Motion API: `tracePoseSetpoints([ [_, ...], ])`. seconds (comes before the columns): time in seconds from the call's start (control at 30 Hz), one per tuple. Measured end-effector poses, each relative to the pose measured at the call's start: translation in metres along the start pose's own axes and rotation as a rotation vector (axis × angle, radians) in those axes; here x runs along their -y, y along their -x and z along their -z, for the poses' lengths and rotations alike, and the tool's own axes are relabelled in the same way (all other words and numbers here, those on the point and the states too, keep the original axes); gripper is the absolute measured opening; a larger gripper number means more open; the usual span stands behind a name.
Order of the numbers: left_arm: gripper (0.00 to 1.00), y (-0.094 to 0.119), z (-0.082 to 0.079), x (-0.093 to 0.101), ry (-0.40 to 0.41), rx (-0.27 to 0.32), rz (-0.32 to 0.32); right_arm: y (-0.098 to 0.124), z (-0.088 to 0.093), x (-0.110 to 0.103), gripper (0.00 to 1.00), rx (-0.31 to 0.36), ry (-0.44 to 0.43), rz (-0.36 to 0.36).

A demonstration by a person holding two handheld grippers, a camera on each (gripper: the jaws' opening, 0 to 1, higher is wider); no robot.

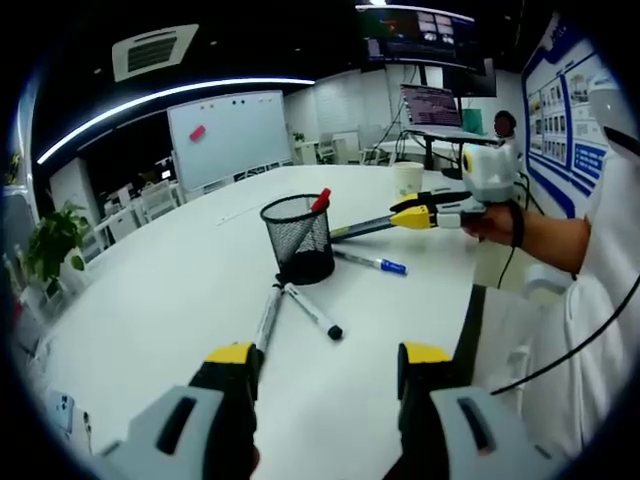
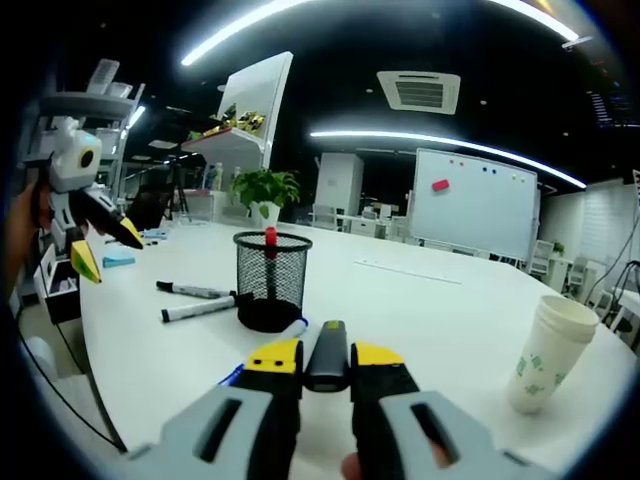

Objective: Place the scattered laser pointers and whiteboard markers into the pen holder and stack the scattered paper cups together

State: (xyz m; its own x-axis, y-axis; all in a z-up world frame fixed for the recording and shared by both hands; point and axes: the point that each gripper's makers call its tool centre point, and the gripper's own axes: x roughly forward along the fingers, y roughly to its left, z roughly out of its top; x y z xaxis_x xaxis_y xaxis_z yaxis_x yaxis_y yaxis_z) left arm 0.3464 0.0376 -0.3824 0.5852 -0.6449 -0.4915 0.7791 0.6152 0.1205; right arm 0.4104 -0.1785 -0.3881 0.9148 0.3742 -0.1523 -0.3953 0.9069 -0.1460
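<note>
Your right gripper point(image 2: 326, 362) has its jaws clamped on a dark laser pointer point(image 2: 326, 352), nose aimed at twelve o'clock toward the mesh pen holder point(image 2: 270, 278), so you look lined up for a drop; a red-capped marker point(image 2: 270, 243) already stands inside. Your left gripper point(image 1: 328, 362) has its jaws apart and empty, above two whiteboard markers point(image 1: 312, 310) lying crossed at the holder's foot. At four o'clock of the holder, well apart, stacked paper cups point(image 2: 548, 348) stand upright
</note>
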Motion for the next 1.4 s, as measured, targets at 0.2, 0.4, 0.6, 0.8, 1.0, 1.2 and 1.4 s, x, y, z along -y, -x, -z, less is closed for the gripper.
tracePoseSetpoints([
  [0.2, 0.57, 0.000, 0.000, 0.000, 0.001, 0.000, 0.000, 0.000, 0.000, 0.001, 0.18, 0.000, -0.001, -0.001],
  [0.4, 0.57, 0.001, 0.001, -0.001, 0.002, -0.002, -0.003, 0.000, 0.000, -0.001, 0.18, -0.001, 0.000, -0.004],
  [0.6, 0.57, 0.002, 0.000, -0.001, 0.000, 0.000, -0.005, -0.001, -0.002, 0.000, 0.18, 0.003, -0.001, -0.004],
  [0.8, 0.57, 0.001, -0.001, -0.001, -0.002, 0.001, -0.003, 0.000, -0.004, 0.002, 0.18, 0.009, 0.001, -0.002],
  [1.0, 0.57, 0.001, -0.001, -0.001, -0.005, -0.001, -0.003, 0.000, -0.007, 0.003, 0.18, 0.019, 0.004, 0.000],
  [1.2, 0.57, 0.002, -0.002, -0.002, -0.006, 0.000, -0.005, 0.000, -0.012, 0.004, 0.18, 0.034, 0.007, 0.001],
  [1.4, 0.57, 0.003, -0.002, -0.002, -0.009, -0.002, -0.005, 0.001, -0.018, 0.004, 0.18, 0.052, 0.013, 0.004],
])
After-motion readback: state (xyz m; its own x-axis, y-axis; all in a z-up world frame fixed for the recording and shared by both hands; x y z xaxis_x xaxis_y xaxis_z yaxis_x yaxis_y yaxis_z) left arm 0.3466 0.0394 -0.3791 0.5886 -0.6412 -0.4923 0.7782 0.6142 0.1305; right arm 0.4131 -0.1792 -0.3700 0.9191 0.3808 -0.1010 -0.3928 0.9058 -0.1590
